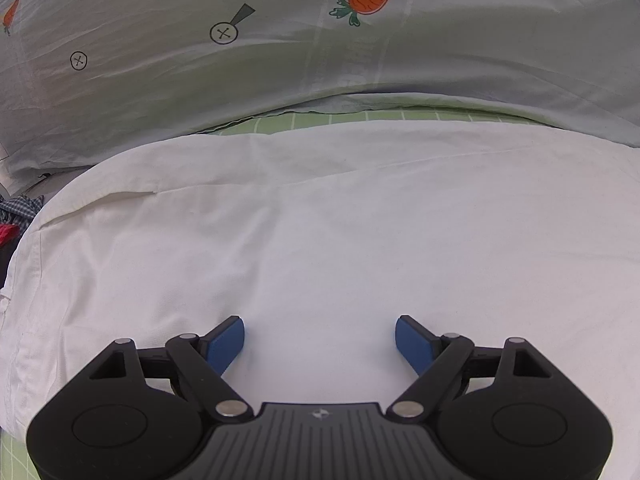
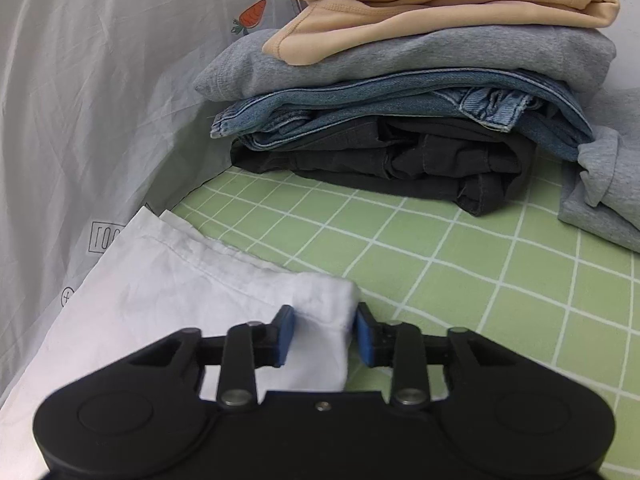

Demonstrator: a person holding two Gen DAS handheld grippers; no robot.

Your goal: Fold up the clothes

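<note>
left wrist view: the left hand-held gripper (image 1: 320, 338) hovers low over a white garment (image 1: 320, 220), its blue pads (image 1: 226, 344) spread wide apart with nothing between them. the white garment lies spread flat across a green checked bed sheet (image 1: 360, 117), a strip of which shows beyond the garment's far edge. behind that strip rises a pale printed cover (image 1: 160, 72) bearing a carrot motif (image 1: 370, 0) and button marks. at the far left edge a small patch of dark checked cloth (image 1: 20, 206) is partly visible.

right wrist view: the right hand-held gripper (image 2: 326, 334) has its blue pads (image 2: 285, 336) set on either side of a corner of the white garment (image 2: 180, 292), the cloth bunched between them and touching both; the jaws are clamped on this corner. the garment extends left and away toward the printed cover (image 2: 100, 80), lying on the green checked bed sheet (image 2: 480, 280). well apart, at the far side of the sheet, stands a stack of folded clothes: dark trousers (image 2: 400, 160) at the bottom, blue jeans (image 2: 360, 112) above, a grey sweatshirt (image 2: 400, 60), and a beige garment (image 2: 440, 4) on top. a loose grey garment (image 2: 608, 188) lies just beside the stack at right.
</note>
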